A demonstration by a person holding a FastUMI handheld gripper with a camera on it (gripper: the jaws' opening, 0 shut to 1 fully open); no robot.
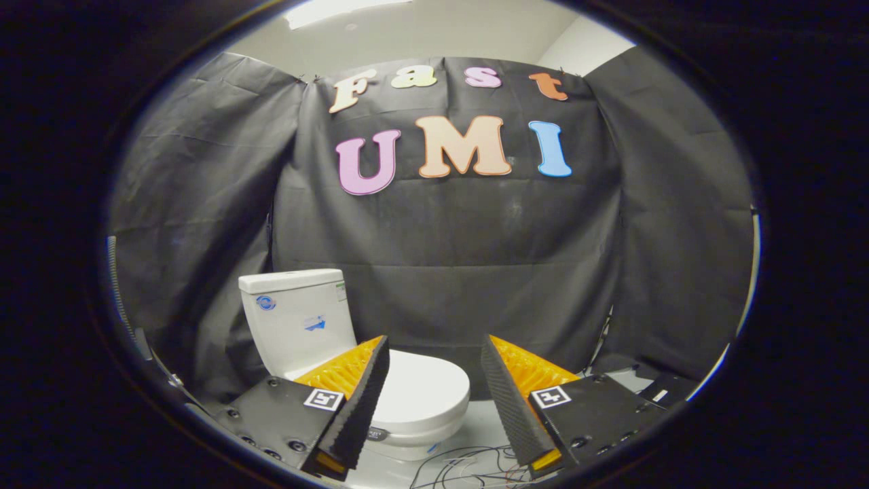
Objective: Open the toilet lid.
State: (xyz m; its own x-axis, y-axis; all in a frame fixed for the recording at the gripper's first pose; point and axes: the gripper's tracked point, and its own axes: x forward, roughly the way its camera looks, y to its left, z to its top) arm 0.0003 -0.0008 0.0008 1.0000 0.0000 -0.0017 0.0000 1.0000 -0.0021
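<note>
My gripper (pixel 434 380) was held in the air with its two fingers spread wide apart, pinching nothing; the toilet (pixel 353 367) stood beyond them, toward about eleven o'clock from the fingertips, in front of the black cloth wall (pixel 475 258); its tank (pixel 295 316) was at the back, and the toilet lid (pixel 424 394) was lying flat and closed over the seat, seen partly in the gap between my fingers and partly hidden behind the left one; some thin cables (pixel 461 468) lay on the floor at about six o'clock, just before the bowl; I judged that the task was not yet begun, because the lid was untouched; what was left was to come close, catch the front edge and lift it up toward the tank.
</note>
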